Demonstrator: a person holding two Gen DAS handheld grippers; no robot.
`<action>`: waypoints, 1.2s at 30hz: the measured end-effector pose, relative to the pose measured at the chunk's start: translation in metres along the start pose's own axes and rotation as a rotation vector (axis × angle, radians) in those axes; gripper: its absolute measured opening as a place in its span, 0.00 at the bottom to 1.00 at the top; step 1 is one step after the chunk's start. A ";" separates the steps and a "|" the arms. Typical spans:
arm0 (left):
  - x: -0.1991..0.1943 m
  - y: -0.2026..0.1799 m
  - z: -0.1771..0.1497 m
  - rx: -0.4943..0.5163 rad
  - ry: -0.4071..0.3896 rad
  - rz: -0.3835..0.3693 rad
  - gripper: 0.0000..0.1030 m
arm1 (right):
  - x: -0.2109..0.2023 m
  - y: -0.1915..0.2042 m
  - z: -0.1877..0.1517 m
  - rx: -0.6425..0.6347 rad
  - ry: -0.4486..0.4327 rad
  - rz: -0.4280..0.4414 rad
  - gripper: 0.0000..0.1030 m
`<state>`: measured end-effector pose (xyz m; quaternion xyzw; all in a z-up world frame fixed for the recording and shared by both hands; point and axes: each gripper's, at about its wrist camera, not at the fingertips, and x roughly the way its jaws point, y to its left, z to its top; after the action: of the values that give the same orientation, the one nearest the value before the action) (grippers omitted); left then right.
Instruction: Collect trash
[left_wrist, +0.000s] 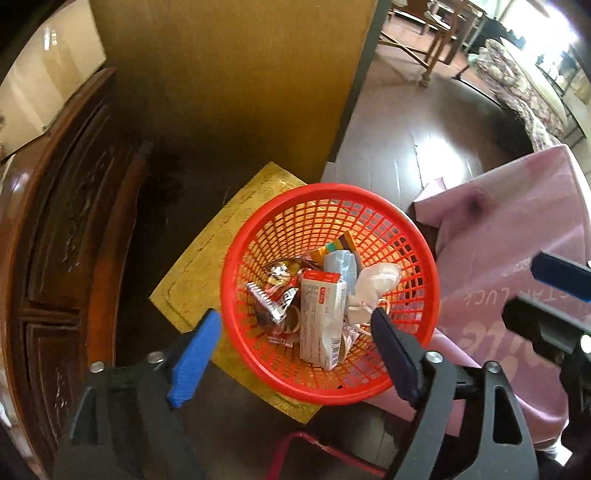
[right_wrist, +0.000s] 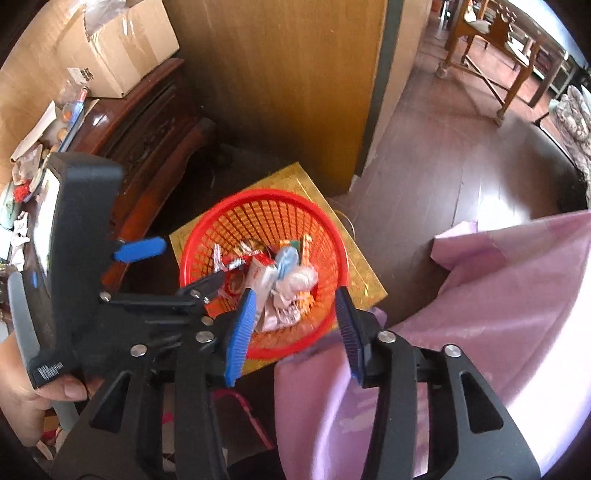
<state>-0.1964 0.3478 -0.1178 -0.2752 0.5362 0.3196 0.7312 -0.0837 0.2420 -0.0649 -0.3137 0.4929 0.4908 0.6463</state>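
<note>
Red round plastic lattice basket, standing on a yellow-gold embossed mat on dark wood floor, beside a carved dark wooden cabinet. Contents: white and red cardboard carton, foil snack wrappers, pale blue packet, crumpled white tissue. Left gripper: jaws spread wide above the basket, nothing between them. Right gripper: jaws parted over the near rim, likewise empty. Step judged: trash just deposited; the drop looks complete. Next move calls for lifting both tongs clear and seeking further litter. Legible writing: fragmentary pale lettering on pink fabric, unreadable; carton print too small to read.
</note>
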 end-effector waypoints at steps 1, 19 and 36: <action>-0.003 -0.001 -0.001 0.003 -0.003 0.006 0.80 | -0.002 -0.002 -0.003 0.006 0.001 -0.004 0.50; -0.021 -0.004 -0.010 0.017 -0.021 0.061 0.87 | -0.026 -0.016 -0.023 0.021 -0.032 -0.042 0.59; -0.030 -0.003 -0.011 0.001 -0.022 0.072 0.87 | -0.033 -0.016 -0.024 0.010 -0.033 -0.049 0.59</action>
<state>-0.2072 0.3330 -0.0919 -0.2519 0.5378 0.3483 0.7253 -0.0778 0.2052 -0.0428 -0.3143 0.4770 0.4773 0.6677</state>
